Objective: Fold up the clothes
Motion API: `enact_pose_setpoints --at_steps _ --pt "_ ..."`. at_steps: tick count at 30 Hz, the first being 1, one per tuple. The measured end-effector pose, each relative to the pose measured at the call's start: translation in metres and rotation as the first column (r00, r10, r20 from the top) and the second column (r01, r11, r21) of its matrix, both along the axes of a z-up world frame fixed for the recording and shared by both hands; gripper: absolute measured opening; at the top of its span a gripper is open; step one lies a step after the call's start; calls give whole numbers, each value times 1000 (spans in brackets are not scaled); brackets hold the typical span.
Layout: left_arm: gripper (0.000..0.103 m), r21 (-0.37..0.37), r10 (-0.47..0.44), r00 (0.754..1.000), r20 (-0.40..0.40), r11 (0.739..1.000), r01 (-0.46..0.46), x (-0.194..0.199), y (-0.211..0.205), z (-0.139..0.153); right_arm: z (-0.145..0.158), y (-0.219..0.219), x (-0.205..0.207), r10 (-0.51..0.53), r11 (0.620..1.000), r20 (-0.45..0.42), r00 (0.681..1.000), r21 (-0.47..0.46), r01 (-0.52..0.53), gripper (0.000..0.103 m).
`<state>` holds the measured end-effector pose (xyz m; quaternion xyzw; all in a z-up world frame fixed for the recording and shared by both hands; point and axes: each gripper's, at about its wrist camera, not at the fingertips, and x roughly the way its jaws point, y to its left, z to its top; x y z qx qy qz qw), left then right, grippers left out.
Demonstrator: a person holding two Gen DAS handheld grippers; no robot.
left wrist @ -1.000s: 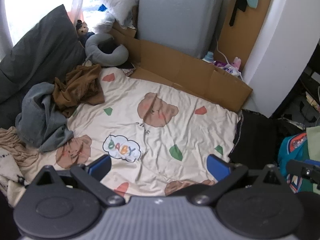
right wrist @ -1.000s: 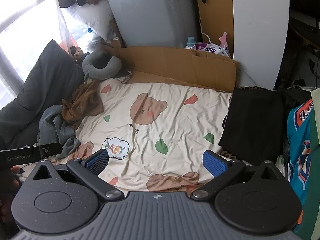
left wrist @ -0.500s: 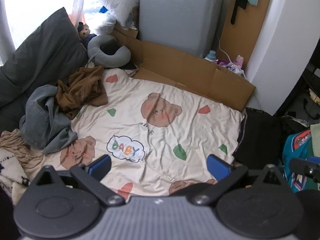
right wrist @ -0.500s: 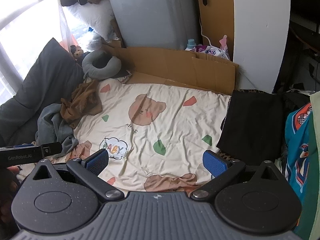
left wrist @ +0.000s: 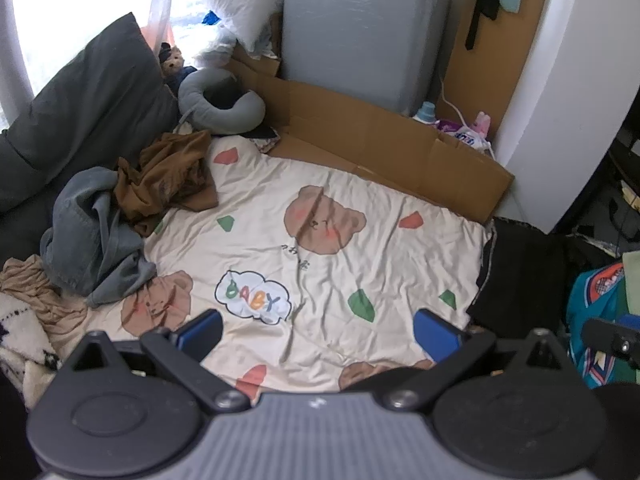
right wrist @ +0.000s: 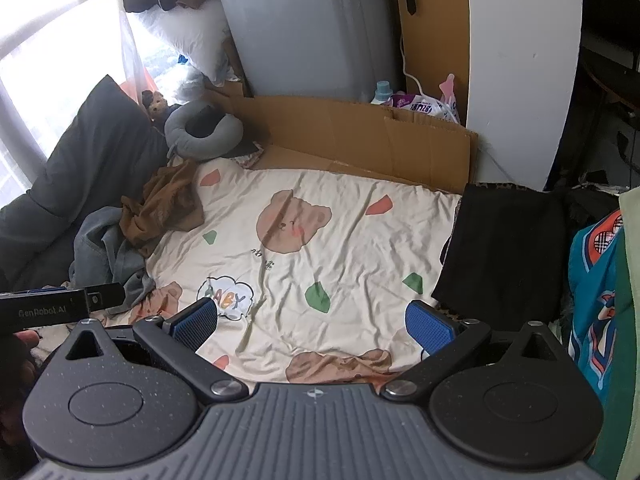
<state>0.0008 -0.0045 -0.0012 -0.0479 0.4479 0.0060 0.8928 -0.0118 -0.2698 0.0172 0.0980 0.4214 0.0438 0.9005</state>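
- Left gripper [left wrist: 318, 330]: jaws spread wide, nothing between them; it hangs above the near edge of the bear-print blanket [left wrist: 320, 264].
- Right gripper [right wrist: 312, 322]: likewise wide open and empty, over the same edge.
- Clothes to fold: a grey garment [left wrist: 92, 236] and a brown garment [left wrist: 168, 180] lie crumpled ahead and left of the left gripper, overlapping; a black garment [right wrist: 504, 248] lies flat just ahead and right of the right gripper.
- Risk (a judgement): a pinch into the heap may lift both garments, or the blanket beneath.
- Containers: only flattened cardboard [right wrist: 360, 136] beyond the blanket, holding nothing; bottle and packets [right wrist: 416, 104] sit behind it.
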Motion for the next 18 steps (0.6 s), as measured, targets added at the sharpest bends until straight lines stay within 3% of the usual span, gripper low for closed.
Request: enact_pose_setpoints --at_steps 18 --pt "102 5 8 1000 -1 1000 -8 -4 -2 -3 0 0 -3 -7 1000 1 1000 0 7 103"
